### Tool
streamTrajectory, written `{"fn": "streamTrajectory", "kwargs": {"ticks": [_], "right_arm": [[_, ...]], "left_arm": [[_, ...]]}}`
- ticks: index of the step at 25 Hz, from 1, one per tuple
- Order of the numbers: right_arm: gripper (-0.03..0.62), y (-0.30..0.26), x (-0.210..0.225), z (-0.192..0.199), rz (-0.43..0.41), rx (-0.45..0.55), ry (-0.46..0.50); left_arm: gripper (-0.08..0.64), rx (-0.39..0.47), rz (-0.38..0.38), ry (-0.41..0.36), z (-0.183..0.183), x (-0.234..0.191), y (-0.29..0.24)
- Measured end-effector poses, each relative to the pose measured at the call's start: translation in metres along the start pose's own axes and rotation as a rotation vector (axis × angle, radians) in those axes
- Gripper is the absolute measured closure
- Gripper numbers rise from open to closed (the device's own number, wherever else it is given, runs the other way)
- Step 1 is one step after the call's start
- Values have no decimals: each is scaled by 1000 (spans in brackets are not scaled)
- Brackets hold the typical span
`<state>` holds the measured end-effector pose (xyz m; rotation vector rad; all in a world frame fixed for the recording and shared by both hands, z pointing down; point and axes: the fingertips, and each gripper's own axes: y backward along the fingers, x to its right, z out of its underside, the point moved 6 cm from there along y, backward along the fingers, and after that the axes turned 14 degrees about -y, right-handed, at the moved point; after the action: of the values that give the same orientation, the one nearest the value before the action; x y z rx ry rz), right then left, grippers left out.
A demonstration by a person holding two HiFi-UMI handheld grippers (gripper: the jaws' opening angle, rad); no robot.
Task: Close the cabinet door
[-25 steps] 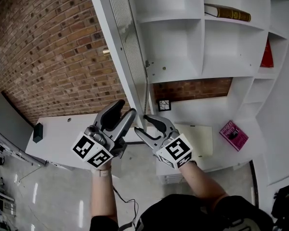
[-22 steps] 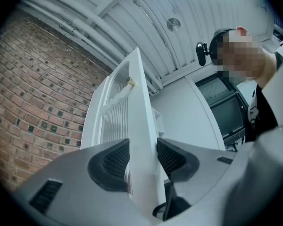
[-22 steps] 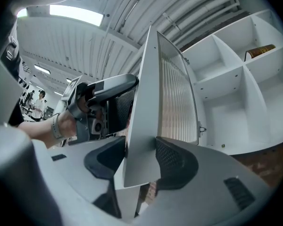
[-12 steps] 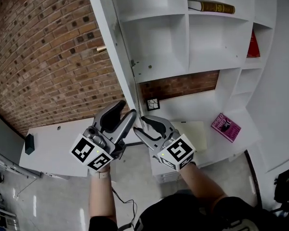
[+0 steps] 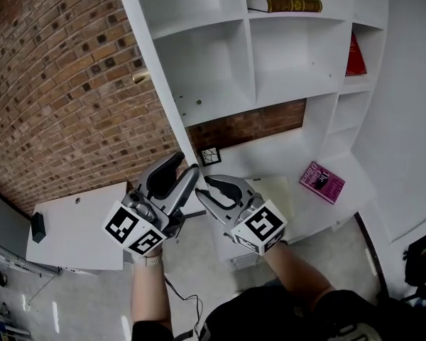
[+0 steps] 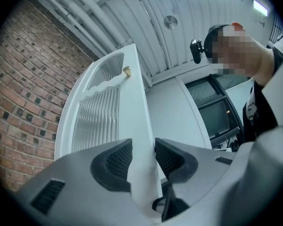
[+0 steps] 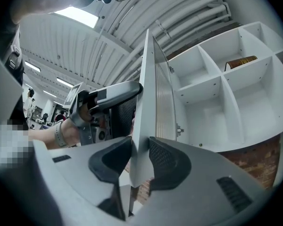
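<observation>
The white cabinet door stands open and shows edge-on in the head view, with a brass knob on its outer face. My left gripper holds the door's lower free edge from the left. My right gripper holds it just beside, from the right. In the left gripper view the door runs between the pads, which touch both faces. The right gripper view shows the door pinched the same way by my right gripper. Both sets of jaws have just been closing on this edge.
The open shelving holds a brown book up top, a red book at the right and a magenta book on the lower ledge. A brick wall and a white table lie to the left.
Both grippers moved along with the door's edge, and their jaws narrowed onto it. The door's ribbed face, visible earlier in the head view, now shows only as an edge.
</observation>
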<state>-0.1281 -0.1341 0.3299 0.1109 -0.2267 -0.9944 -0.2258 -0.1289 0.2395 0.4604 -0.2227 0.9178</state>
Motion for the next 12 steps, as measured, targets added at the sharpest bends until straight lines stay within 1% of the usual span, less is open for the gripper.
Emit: {"fn": "streamTrajectory", "kwargs": {"ticks": [12], "right_arm": [[488, 27, 35, -11, -11, 6, -37]], "left_arm": [[410, -10, -4, 6, 5, 12, -39]]}}
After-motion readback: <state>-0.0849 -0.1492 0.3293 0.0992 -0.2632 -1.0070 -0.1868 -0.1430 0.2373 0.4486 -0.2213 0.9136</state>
